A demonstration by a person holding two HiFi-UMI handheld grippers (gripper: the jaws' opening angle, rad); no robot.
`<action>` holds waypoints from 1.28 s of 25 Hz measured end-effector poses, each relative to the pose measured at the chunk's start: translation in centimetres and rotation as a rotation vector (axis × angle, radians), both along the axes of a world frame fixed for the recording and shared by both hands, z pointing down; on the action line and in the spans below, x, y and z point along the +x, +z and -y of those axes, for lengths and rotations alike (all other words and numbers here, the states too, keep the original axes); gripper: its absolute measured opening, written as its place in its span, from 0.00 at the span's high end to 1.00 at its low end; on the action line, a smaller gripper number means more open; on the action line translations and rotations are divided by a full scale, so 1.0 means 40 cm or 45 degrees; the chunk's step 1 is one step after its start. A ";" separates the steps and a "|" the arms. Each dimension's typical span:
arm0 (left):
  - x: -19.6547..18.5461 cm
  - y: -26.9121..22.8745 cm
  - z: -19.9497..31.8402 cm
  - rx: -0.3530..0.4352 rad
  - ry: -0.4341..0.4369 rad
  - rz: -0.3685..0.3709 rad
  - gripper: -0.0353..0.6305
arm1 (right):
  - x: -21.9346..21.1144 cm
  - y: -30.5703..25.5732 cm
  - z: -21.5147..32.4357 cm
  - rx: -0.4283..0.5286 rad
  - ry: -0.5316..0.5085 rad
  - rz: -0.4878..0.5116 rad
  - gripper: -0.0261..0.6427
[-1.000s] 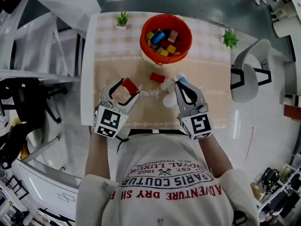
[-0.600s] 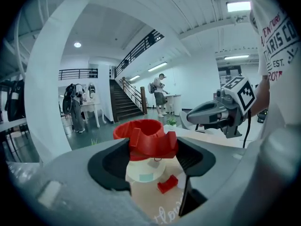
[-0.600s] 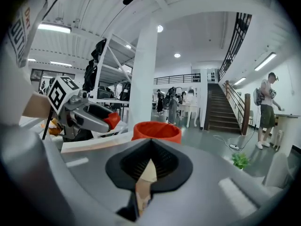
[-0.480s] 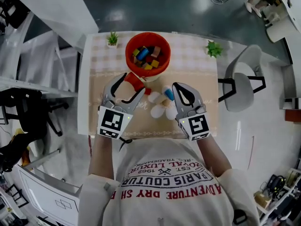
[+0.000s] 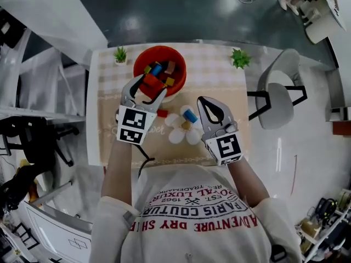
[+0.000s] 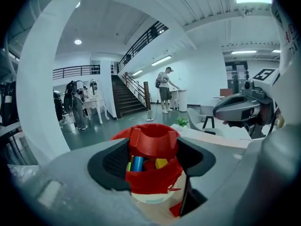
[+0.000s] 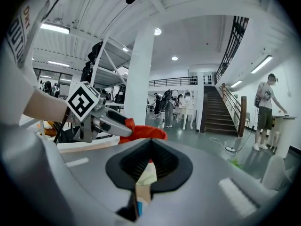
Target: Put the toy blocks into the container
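Observation:
The orange-red bucket (image 5: 159, 64) stands at the table's far left and holds several coloured blocks. My left gripper (image 5: 148, 86) is shut on a red arch block (image 5: 149, 85) and hangs over the bucket's near rim. In the left gripper view the red arch block (image 6: 154, 142) sits between the pads, with the bucket (image 6: 151, 182) just below. My right gripper (image 5: 204, 102) hovers right of it, shut and empty; its pads meet at the tips (image 7: 149, 142). A blue cylinder block (image 5: 190, 115) and a small red block (image 5: 162, 113) lie on the table.
White flower-shaped pieces (image 5: 176, 135) lie on the beige tablecloth (image 5: 230, 92) under the blue cylinder. Small potted plants (image 5: 120, 54) (image 5: 240, 58) stand at the far corners. A grey chair (image 5: 277, 97) is beside the table's right edge.
Both grippers have risen and moved away from me toward the bucket. The left one has carried the red arch block from the table's front to the bucket's near rim.

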State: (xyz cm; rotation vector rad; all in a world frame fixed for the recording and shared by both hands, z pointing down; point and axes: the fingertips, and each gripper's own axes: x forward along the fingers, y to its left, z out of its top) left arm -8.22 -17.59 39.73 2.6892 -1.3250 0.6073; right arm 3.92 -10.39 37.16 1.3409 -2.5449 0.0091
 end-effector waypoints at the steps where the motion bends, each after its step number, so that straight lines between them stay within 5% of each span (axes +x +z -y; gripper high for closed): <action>1: 0.005 0.008 0.007 -0.012 -0.002 0.008 0.47 | 0.003 -0.001 0.002 0.002 0.003 -0.001 0.96; 9: 0.024 0.040 0.017 -0.073 -0.027 -0.026 0.47 | 0.011 0.010 0.005 -0.015 0.011 0.005 0.96; 13: 0.031 0.027 -0.015 -0.053 -0.003 -0.030 0.35 | 0.008 0.016 -0.002 -0.027 0.003 0.013 0.96; 20: -0.028 0.040 -0.076 -0.044 -0.158 -0.104 0.34 | -0.011 0.035 -0.013 -0.055 -0.027 0.020 0.96; 25: -0.055 0.135 -0.148 -0.134 -0.260 -0.101 0.34 | -0.024 0.071 -0.026 -0.093 -0.051 0.019 0.96; 32: -0.011 0.327 -0.213 -0.350 -0.242 -0.036 0.34 | -0.043 0.100 -0.030 -0.120 -0.048 0.039 0.96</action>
